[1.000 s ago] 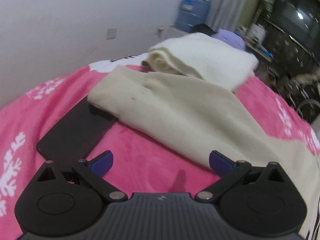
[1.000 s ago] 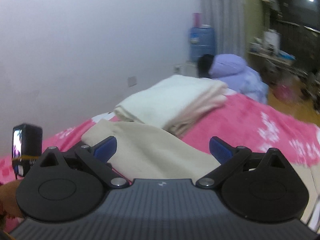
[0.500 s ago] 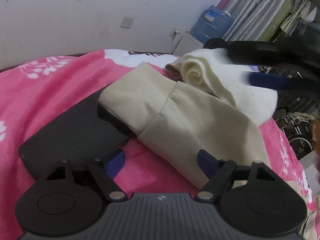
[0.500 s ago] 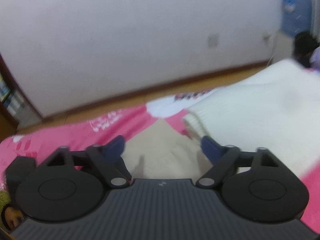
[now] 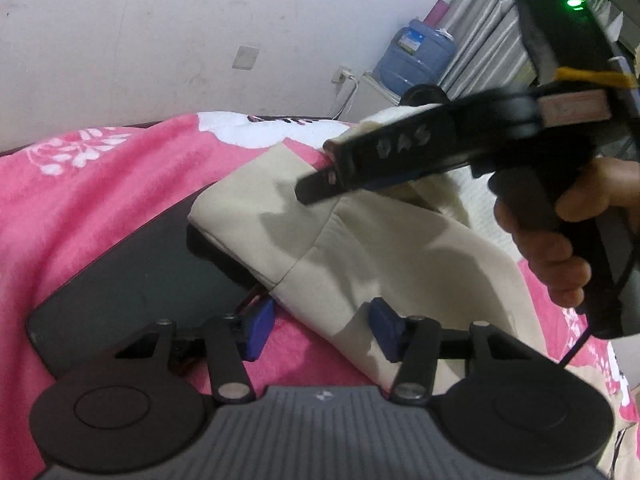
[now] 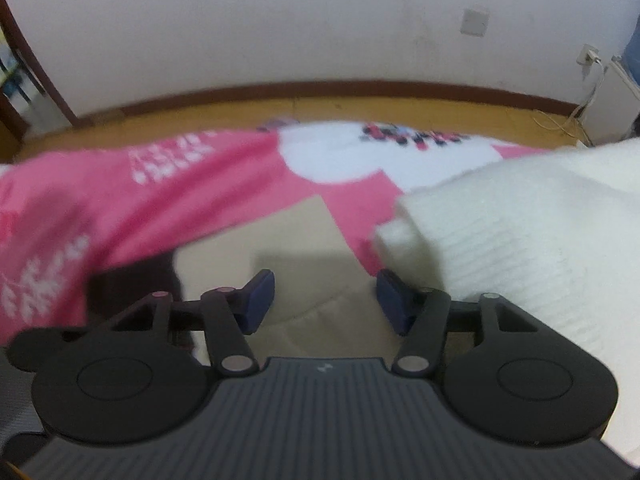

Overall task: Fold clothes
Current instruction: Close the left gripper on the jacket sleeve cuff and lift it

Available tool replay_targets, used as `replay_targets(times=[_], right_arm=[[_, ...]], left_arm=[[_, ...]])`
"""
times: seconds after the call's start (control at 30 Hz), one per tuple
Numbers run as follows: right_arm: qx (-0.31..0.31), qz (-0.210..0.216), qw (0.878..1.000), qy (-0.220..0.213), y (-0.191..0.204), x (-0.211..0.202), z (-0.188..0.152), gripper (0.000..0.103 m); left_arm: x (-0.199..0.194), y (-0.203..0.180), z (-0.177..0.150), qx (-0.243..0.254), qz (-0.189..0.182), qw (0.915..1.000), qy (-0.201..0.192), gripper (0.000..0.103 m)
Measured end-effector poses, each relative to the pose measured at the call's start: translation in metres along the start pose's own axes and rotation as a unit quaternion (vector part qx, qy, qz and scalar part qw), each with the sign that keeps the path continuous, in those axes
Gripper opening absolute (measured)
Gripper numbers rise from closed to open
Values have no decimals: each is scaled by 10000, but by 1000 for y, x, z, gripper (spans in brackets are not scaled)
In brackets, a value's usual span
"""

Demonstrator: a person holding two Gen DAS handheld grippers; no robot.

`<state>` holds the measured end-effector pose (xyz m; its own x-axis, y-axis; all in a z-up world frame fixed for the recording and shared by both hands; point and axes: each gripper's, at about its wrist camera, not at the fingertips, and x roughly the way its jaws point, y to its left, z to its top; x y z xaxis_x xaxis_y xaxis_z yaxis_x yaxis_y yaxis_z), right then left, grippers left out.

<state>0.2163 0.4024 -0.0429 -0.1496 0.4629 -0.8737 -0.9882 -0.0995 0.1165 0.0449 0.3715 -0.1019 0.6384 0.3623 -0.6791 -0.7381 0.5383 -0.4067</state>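
A beige garment (image 5: 360,248) lies on the pink blanket (image 5: 120,184), its end resting over a flat black board (image 5: 132,276). My left gripper (image 5: 322,330) is open, its blue pads straddling the garment's near edge. In the left wrist view a hand (image 5: 560,240) holds the right gripper (image 5: 320,188) low over the garment's far end. In the right wrist view the right gripper (image 6: 326,302) is open just above the beige garment (image 6: 304,264). A folded white knit (image 6: 520,248) lies to its right.
A white wall (image 6: 280,20) and a strip of wooden floor (image 6: 320,108) lie beyond the bed edge. A blue water bottle (image 5: 416,60) and grey curtains (image 5: 480,40) stand at the far right. The pink blanket (image 6: 120,192) spreads left of the garment.
The right gripper has swung left and down over the garment's far end. The left gripper has moved forward to the garment's near edge and its pads have narrowed.
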Motion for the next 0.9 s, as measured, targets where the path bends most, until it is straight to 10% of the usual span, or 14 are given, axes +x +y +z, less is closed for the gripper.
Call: replay_targets(times=[0.13,0.33,0.9], right_arm=[[145,-31,9999,33,-5,4,0,52],[116,-348,9993,19,-9,6,0,15],[539,23,9906,-1257,0,-96,-37,11]], left_arm=[[4,-2,0,102,125,9999,-35,36],[3,-3,0,76,122,9999,-46,13],[-57,-40,-14,972,-713,9888,-875,8]])
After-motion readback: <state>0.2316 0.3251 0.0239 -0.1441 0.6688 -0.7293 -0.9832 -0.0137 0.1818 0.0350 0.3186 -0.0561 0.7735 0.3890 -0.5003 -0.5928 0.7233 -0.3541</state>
